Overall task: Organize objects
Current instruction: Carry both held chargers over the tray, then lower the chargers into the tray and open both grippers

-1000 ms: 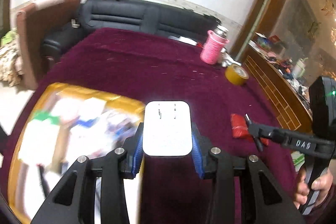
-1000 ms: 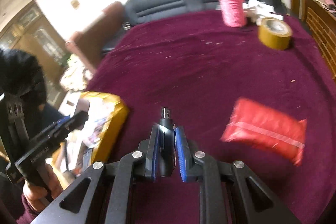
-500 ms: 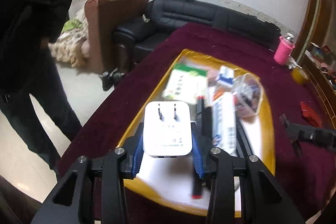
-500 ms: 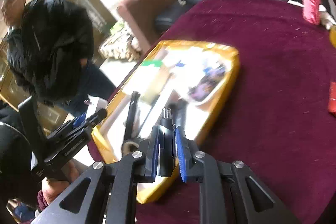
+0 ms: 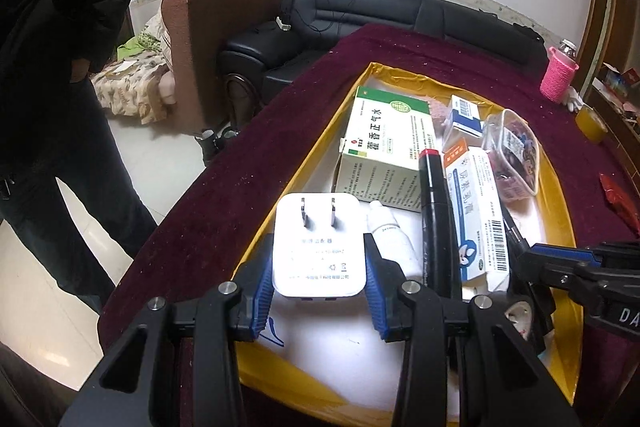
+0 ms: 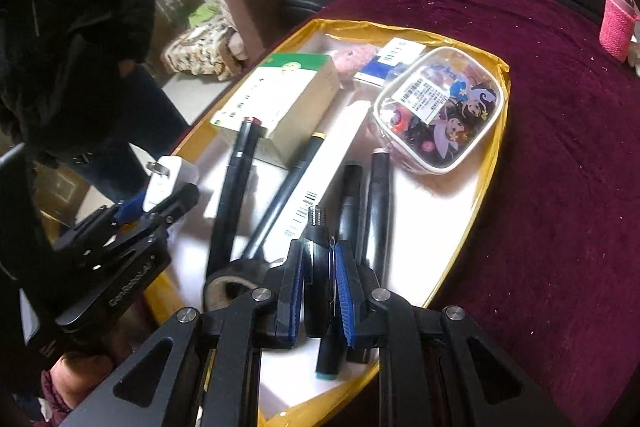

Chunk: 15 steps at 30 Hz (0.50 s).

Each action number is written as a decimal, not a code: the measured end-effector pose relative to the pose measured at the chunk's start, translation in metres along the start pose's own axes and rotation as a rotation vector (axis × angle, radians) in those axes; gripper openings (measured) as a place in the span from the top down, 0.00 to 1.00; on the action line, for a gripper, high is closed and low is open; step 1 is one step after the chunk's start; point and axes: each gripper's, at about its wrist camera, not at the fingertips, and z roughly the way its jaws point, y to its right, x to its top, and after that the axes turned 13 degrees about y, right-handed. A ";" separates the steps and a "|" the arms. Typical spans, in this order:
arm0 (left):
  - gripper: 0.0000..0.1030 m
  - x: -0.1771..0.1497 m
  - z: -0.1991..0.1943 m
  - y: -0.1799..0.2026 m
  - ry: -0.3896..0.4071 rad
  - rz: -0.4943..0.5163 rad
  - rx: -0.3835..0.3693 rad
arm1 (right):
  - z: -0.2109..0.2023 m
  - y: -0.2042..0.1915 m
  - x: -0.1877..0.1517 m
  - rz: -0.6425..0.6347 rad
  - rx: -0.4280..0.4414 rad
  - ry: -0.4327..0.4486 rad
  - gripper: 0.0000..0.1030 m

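Two grippers hang over a yellow-rimmed tray already crowded with boxes and pens. The left gripper clamps a white two-pin plug adapter; the right gripper, nearly closed, pinches a small black disc with a threaded stud. Little bare floor remains — released here, the adapter could land on the small white bottle, and the disc might roll among the black pens.

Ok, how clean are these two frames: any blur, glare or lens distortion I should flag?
Left wrist view: sharp, print on the green and white box readable; strong fisheye bending of the walls, dark corners; the white tray floor glares beneath the white plug adapter. Right wrist view: same barrel distortion, slight softness at the left edge, glare on the tray floor and the clear case.
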 end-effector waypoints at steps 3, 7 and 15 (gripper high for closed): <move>0.62 0.001 0.003 0.001 -0.003 -0.001 -0.001 | 0.005 -0.002 -0.001 -0.009 -0.009 -0.008 0.82; 0.62 0.002 0.003 0.001 -0.002 -0.003 0.002 | 0.009 -0.007 -0.002 -0.040 -0.034 0.002 0.82; 0.62 0.002 0.004 0.001 -0.002 -0.015 -0.001 | 0.009 -0.019 -0.006 -0.091 -0.065 0.032 0.82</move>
